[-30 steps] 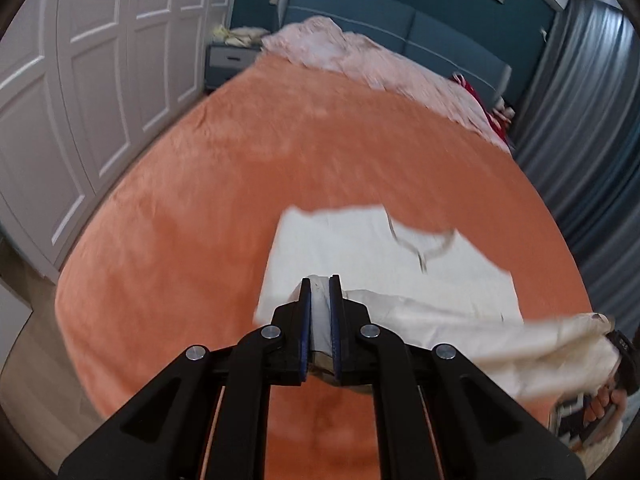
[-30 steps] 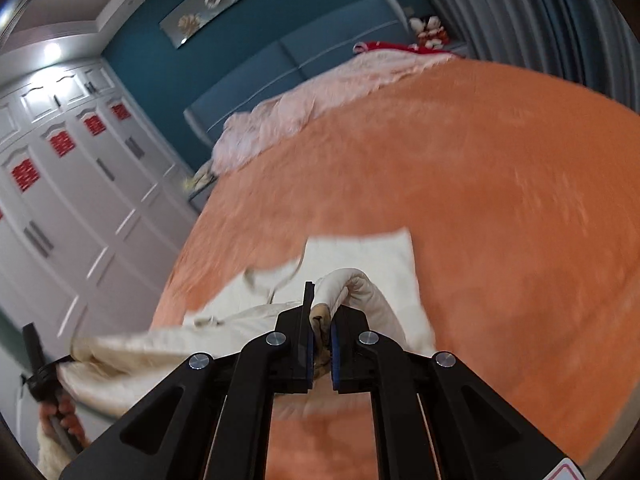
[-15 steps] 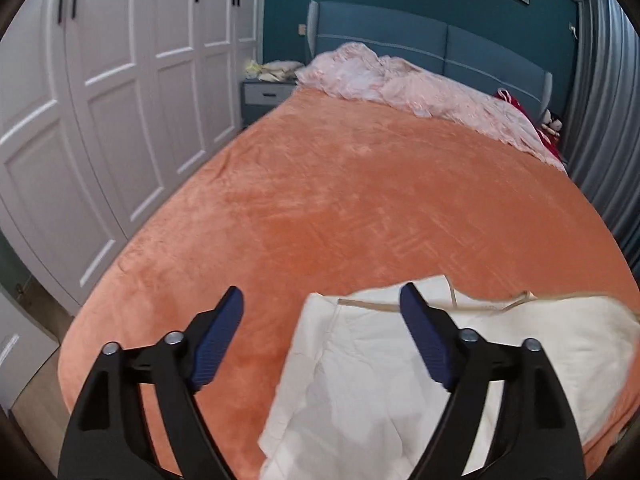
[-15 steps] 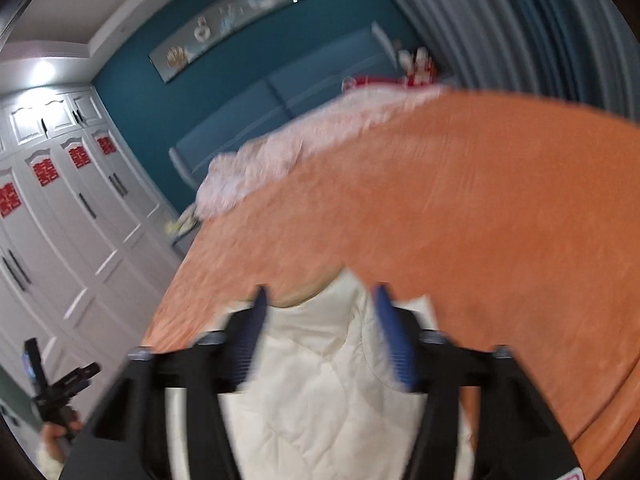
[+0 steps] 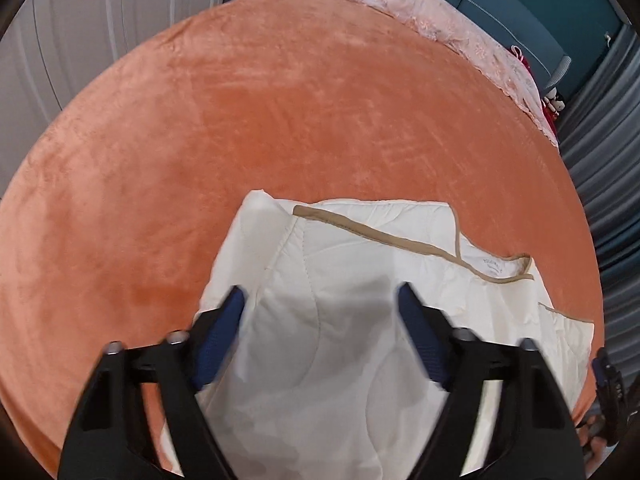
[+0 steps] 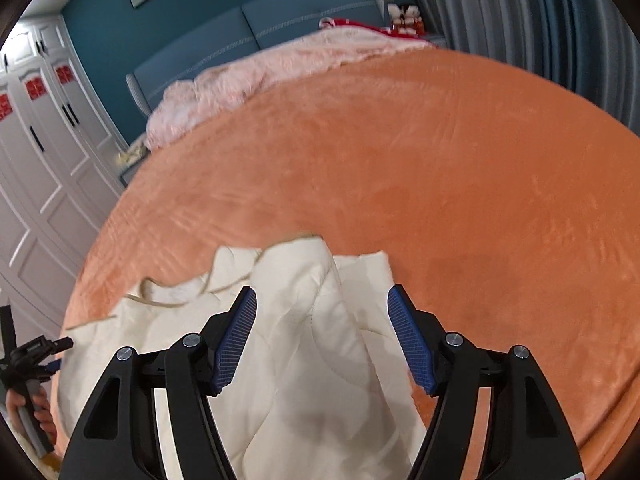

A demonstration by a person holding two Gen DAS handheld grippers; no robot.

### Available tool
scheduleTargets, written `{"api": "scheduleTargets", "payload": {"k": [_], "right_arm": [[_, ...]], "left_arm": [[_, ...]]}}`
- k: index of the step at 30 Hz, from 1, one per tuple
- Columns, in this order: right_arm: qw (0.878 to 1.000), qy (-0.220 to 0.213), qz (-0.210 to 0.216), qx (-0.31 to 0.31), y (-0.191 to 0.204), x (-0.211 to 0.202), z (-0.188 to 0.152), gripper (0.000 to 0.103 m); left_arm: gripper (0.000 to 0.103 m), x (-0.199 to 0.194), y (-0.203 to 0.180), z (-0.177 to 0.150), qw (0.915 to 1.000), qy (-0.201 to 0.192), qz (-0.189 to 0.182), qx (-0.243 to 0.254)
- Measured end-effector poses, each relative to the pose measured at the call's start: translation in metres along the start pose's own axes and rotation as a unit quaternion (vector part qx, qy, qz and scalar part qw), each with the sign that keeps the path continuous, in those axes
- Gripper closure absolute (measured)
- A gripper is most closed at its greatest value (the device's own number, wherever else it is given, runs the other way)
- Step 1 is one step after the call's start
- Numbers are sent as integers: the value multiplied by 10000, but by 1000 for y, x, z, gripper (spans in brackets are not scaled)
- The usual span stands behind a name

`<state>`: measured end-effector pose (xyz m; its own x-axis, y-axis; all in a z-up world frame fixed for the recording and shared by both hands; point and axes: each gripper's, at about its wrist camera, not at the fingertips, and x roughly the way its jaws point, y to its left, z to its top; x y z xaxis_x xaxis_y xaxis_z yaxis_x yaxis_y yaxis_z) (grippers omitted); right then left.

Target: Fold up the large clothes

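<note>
A cream quilted garment [image 5: 360,264] with tan trim lies folded on the orange bedspread [image 5: 280,120], near the bed's front edge. My left gripper [image 5: 322,290] hovers over its near part. Its jaws are apart and closing, with cloth below them and neither blue pad pressing on it. In the right wrist view the same garment [image 6: 180,320] lies rumpled, a raised fold running up between the fingers. My right gripper [image 6: 322,291] stands open above that fold and grips nothing.
A pink blanket [image 6: 260,76] is heaped at the head of the bed below a blue headboard [image 6: 304,20]. White wardrobe doors [image 6: 48,160] line the left side and grey curtains [image 6: 540,20] the right. A hand holding the other gripper [image 6: 28,360] shows at the lower left.
Both grippers were shut on the garment's edge and have let go and opened. The garment now lies folded on the bed, and both grippers have come down closer over it.
</note>
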<state>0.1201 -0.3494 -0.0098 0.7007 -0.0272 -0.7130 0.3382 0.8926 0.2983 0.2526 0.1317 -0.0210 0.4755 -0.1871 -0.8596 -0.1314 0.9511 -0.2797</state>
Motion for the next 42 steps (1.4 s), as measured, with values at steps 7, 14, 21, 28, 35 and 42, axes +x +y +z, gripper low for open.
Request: {"api": "scheduleTargets", "payload": {"k": [7,14,21,28,35,42], "right_arm": [[9996,224,55,-155,13,29,6,94],[9995,-180,-247,-34,12,26,24,95],[9976,227,-641,-88,2,73,0,95],[9960,289,-786,-320,4,94,-18,93],[9945,149,-933,-446,9,96,-24,91],[9937,106,-989,-507,13,99,-25,89]], "left_arm": [[91,-5,-7,16,9995,-300,103,62],[93,-5,-25,37,9970,-656,369,194],[92,53,-26,25,9946,-421,905,296],[90,75,-30,7,9887,-619,1227,602],[89,81,-32,-1,9856,-823,1315,667],[89,84,-34,-3,9834,-909,1396,718]]}}
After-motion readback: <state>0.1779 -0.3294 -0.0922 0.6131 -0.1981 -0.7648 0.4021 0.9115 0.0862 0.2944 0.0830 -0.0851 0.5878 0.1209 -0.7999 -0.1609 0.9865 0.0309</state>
